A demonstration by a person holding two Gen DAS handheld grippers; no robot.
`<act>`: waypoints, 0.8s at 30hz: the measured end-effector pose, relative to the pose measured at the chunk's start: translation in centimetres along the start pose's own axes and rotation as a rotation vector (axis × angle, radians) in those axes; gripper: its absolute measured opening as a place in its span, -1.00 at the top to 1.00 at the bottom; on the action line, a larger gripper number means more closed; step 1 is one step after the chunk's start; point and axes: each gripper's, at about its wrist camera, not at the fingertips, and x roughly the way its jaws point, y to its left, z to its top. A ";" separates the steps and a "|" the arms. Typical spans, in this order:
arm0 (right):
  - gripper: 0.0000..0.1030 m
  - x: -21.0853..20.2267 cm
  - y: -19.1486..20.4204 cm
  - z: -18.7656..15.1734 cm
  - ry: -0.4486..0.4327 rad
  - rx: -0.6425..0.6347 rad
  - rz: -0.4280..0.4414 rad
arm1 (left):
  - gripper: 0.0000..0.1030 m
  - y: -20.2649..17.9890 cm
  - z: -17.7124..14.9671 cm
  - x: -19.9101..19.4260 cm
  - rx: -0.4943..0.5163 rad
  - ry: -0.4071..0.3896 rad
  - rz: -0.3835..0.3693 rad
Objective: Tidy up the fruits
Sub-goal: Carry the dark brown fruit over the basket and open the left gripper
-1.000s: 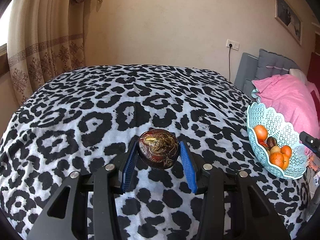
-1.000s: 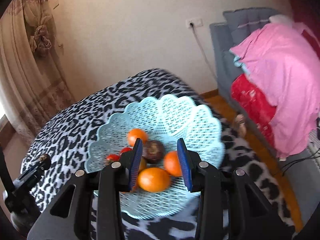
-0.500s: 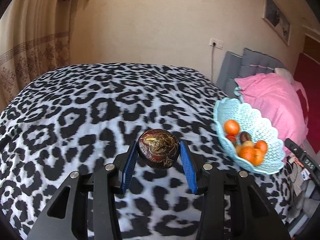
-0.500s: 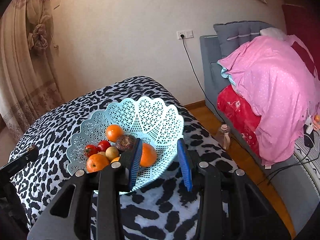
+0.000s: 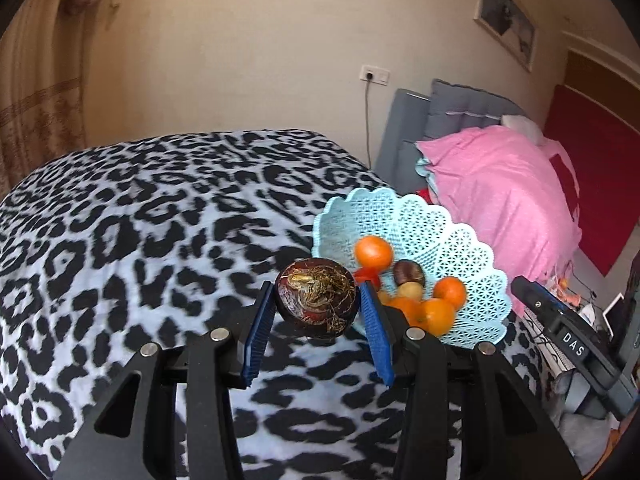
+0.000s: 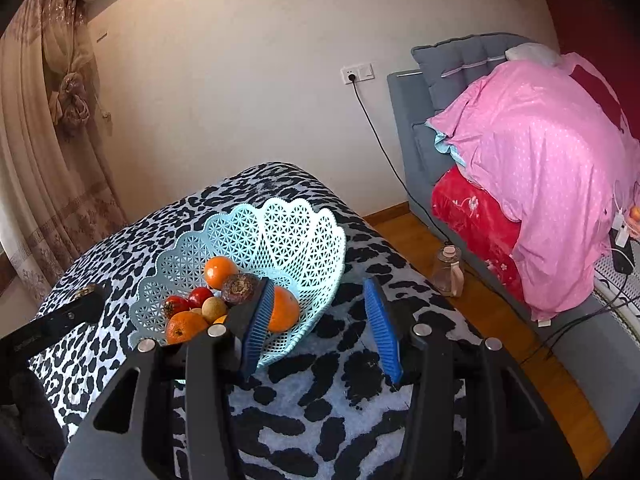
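Carrying a dark, root-tufted fruit (image 5: pixel 316 302) clamped in the left hand-held gripper (image 5: pixel 318 320) | basket (image 5: pixel 472 248) has swung from far 3 o'clock to just beside it at 2 o'clock | right hand-held gripper (image 6: pixel 320 328), apart and empty, has backed off the basket | drop-in looks next.

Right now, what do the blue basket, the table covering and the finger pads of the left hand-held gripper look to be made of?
Basket: likely moulded plastic, pale blue, with an openwork lattice and scalloped rim.
Table covering: soft fabric, probably plush or fleece, with a matte black-and-white leopard print and no shine.
Finger pads of the left hand-held gripper: blue and finely ribbed, probably rubber or soft plastic, on black rigid frames; they grip a dark round fruit.
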 end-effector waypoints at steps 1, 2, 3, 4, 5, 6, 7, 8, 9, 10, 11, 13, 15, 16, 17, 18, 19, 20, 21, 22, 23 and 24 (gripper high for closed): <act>0.05 0.0 -0.1 0.0 0.003 0.005 0.001 | 0.15 -0.5 0.1 0.3 0.009 0.002 -0.005; 0.05 0.1 -0.2 -0.1 0.004 0.007 0.003 | 0.15 -0.8 0.1 0.5 0.016 0.003 -0.008; 0.05 0.1 -0.2 -0.1 0.005 0.008 0.004 | 0.15 -1.1 0.2 0.7 0.024 0.004 -0.011; 0.05 0.1 -0.2 -0.1 0.005 0.010 0.004 | 0.15 -1.5 0.3 1.1 0.033 0.005 -0.015; 0.05 0.1 -0.2 -0.1 0.004 0.010 0.003 | 0.15 -1.7 0.3 1.4 0.038 0.007 -0.017; 0.05 0.1 -0.2 -0.1 0.003 0.012 0.002 | 0.15 -1.9 0.4 1.6 0.040 0.010 -0.018; 0.05 0.1 -0.1 -0.2 0.002 0.012 0.001 | 0.15 -2.2 0.5 2.0 0.046 0.015 -0.022; 0.05 0.1 -0.1 -0.3 0.002 0.010 0.002 | 0.15 -2.5 0.7 2.4 0.054 0.018 -0.023; 0.05 0.1 -0.1 -0.3 0.001 0.009 0.002 | 0.15 -2.9 0.8 2.7 0.064 0.020 -0.024; 0.05 0.1 -0.1 -0.3 -0.001 0.010 0.004 | 0.15 -3.1 0.9 3.0 0.070 0.021 -0.027; 0.05 0.1 -0.1 -0.3 0.000 0.013 0.005 | 0.15 -3.5 1.0 3.3 0.076 0.024 -0.035; 0.05 0.1 -0.3 -0.3 0.001 0.018 0.007 | 0.15 -4.1 1.3 4.0 0.085 0.032 -0.051; 0.05 0.0 -0.3 -0.4 0.000 0.022 0.008 | 0.15 -4.6 1.5 4.6 0.090 0.040 -0.064; 0.05 0.0 -0.4 -0.4 0.000 0.023 0.008 | 0.15 -4.8 1.5 4.9 0.091 0.045 -0.072; 0.05 0.0 -0.4 -0.4 0.000 0.024 0.009 | 0.15 -4.9 1.5 5.1 0.090 0.047 -0.079; 0.03 0.0 -0.4 -0.4 0.000 0.027 0.010 | 0.15 -5.0 1.5 5.4 0.085 0.047 -0.087; -0.01 0.0 -0.5 -0.4 0.000 0.028 0.010 | 0.14 -5.0 1.5 5.6 0.079 0.046 -0.090; -0.04 0.0 -0.5 -0.4 0.000 0.030 0.011 | 0.09 -4.9 1.5 5.6 0.072 0.044 -0.093; -0.08 0.0 -0.5 -0.4 0.000 0.031 0.011 | 0.03 -4.8 1.5 5.6 0.066 0.043 -0.095; -0.09 0.1 -0.5 -0.4 0.001 0.032 0.011 | -0.13 -4.7 1.5 5.6 0.061 0.037 -0.093; -0.09 0.1 -0.5 -0.3 0.002 0.032 0.011 | -0.25 -4.6 1.5 5.5 0.059 0.031 -0.090; -0.09 0.1 -0.5 -0.4 0.002 0.033 0.010 | -0.29 -4.5 1.5 5.4 0.058 0.024 -0.087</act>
